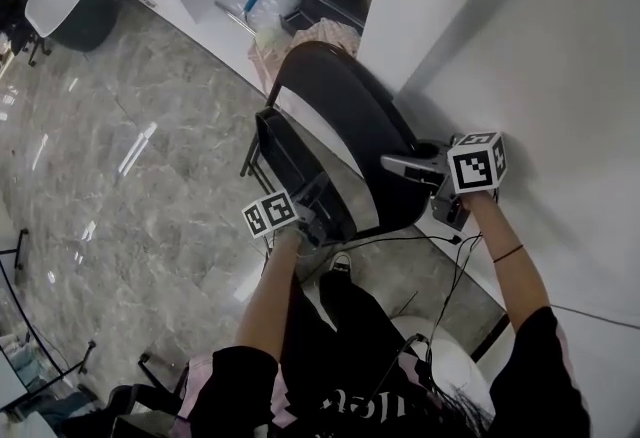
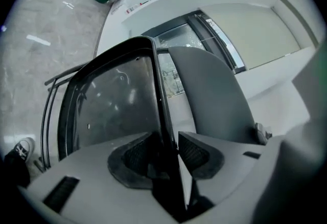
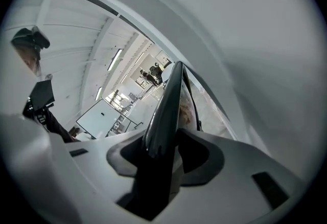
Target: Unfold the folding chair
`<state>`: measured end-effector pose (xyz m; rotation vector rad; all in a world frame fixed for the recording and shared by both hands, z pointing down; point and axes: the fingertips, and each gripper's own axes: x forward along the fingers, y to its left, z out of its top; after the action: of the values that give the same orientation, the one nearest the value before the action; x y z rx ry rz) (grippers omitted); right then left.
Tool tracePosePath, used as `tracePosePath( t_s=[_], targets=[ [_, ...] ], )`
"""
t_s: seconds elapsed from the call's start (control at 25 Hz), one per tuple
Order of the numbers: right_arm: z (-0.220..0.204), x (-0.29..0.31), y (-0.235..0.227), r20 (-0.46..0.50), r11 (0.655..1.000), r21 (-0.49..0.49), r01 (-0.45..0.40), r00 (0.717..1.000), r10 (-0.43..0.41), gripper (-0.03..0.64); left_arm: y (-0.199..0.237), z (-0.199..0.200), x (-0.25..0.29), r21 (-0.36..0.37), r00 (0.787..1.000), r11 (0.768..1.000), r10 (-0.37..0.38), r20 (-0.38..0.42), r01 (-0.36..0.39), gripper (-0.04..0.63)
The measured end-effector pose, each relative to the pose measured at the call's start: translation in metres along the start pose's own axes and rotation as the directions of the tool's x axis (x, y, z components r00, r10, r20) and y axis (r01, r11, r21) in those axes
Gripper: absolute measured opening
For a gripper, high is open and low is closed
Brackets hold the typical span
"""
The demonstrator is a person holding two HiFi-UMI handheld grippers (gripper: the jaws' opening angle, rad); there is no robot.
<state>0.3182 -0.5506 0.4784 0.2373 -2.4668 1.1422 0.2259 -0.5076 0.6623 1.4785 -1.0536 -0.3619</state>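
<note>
Black and glossy, the folding chair (image 1: 350,126) is stood on the marble floor (image 1: 150,176) at the person's twelve o'clock, only partly opened. The left gripper (image 2: 166,150) is clamped on the seat's (image 1: 288,161) rim, the right gripper (image 3: 164,152) on the backrest's (image 1: 330,86) edge. The seat is best swung down steadily while the backrest is held firm, so neither edge is let slip.

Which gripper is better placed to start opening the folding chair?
Likely left. The left gripper clamps the seat rim, the panel that must swing away, while the right gripper only steadies the backrest edge.
</note>
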Motion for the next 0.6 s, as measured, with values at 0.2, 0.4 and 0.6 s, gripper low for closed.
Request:
tracePosePath(
  t_s=[0.2, 0.4, 0.6],
  targets=[
    [0.002, 0.002, -0.004, -0.021, 0.997, -0.056, 0.056, 0.998, -0.057, 0.145, -0.011, 0.001, -0.006, 0.034, 0.999, 0.998, -0.050, -0.021, 0.051, 0.046],
    [-0.015, 0.010, 0.021, -0.040, 0.991, -0.087, 0.097, 0.994, -0.101, 0.141, -0.007, -0.005, -0.031, -0.016, 0.997, 0.997, -0.079, -0.020, 0.078, 0.043],
    [-0.022, 0.031, 0.062, -0.065, 0.982, -0.138, 0.128, 0.988, -0.138, 0.141, -0.005, 0.001, -0.077, -0.033, 0.988, 0.987, -0.156, -0.012, 0.156, 0.038]
  ],
)
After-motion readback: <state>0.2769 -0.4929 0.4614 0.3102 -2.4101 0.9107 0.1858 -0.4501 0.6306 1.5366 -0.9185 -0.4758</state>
